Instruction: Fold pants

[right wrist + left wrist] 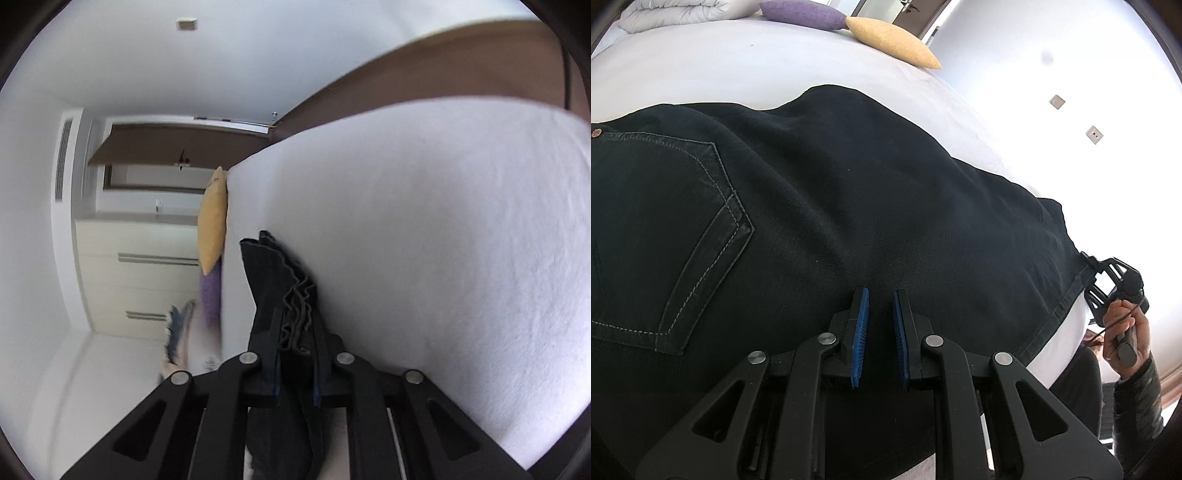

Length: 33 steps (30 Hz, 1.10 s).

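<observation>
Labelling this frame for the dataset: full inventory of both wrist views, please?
pants: 1, black, spread on the bed, hem end bunched in the right gripper
bed: 1, white sheet, under the pants
yellow cushion: 1, far bed edge
purple cushion: 1, beside the yellow one
duvet: 1, white, folded, far corner
drawer unit: 1, cream, by the wall
left gripper: black, blue pads, nearly shut over the pants
right gripper: black, shut on the hem
hand: 1, holding the right gripper
</observation>
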Motion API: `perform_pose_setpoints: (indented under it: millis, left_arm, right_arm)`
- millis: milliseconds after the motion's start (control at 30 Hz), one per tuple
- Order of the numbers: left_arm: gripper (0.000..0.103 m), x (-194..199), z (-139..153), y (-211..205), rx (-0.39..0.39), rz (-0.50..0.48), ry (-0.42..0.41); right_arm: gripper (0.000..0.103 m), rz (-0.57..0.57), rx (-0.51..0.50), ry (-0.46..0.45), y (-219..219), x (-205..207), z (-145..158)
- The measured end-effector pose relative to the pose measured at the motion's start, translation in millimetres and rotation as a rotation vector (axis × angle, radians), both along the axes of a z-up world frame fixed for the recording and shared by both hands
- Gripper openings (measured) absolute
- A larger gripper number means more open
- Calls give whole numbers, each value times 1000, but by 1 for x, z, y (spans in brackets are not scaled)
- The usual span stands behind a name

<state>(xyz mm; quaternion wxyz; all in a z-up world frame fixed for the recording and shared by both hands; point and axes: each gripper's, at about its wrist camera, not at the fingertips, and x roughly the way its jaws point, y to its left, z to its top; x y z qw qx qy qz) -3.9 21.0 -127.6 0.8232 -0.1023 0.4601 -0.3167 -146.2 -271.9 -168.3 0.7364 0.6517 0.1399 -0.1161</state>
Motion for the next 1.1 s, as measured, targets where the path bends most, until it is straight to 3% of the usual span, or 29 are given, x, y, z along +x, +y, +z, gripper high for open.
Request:
perform_pose_setpoints:
  millis: [100,167,267,367,467,633,667,700,767,800,833,900,1100]
  left_arm:
    - [13,1,-2,3,-7,0,3]
    - [13,1,-2,4,-11,1,4]
    - [13,1,-3,5,-17,2,8]
    - [13,2,-3,8,-26,1,10]
    - [14,5,-3,12,-46,6,21]
    - [14,11,3,17,-74,45,78]
    - [15,12,6,16,-70,54,88]
    - [23,13,8,15,-70,59,98]
    - [64,15,15,11,-114,60,121]
    - [91,15,20,9,-145,66,122]
    - [97,15,26,6,-162,76,115]
    - [97,17,40,-9,-184,42,111]
    - [97,53,50,-78,-228,-142,248]
  right_arm:
    - [12,24,-103,49,9,3,20]
    - [12,69,-230,87,27,11,42]
    - [12,192,-496,155,79,43,83]
    - [12,306,-752,222,138,70,105]
    - [11,410,-1062,339,205,95,103]
    - [12,520,-1223,528,240,119,50]
    - [12,519,-1256,532,244,118,44]
    - [12,513,-1292,529,247,117,42]
    - [12,510,-1365,545,255,118,41]
    - [12,507,-1378,544,257,119,40]
    - [12,503,-1387,539,258,118,41]
    - [12,486,-1393,518,260,114,48]
    - [12,476,-1462,463,285,100,69]
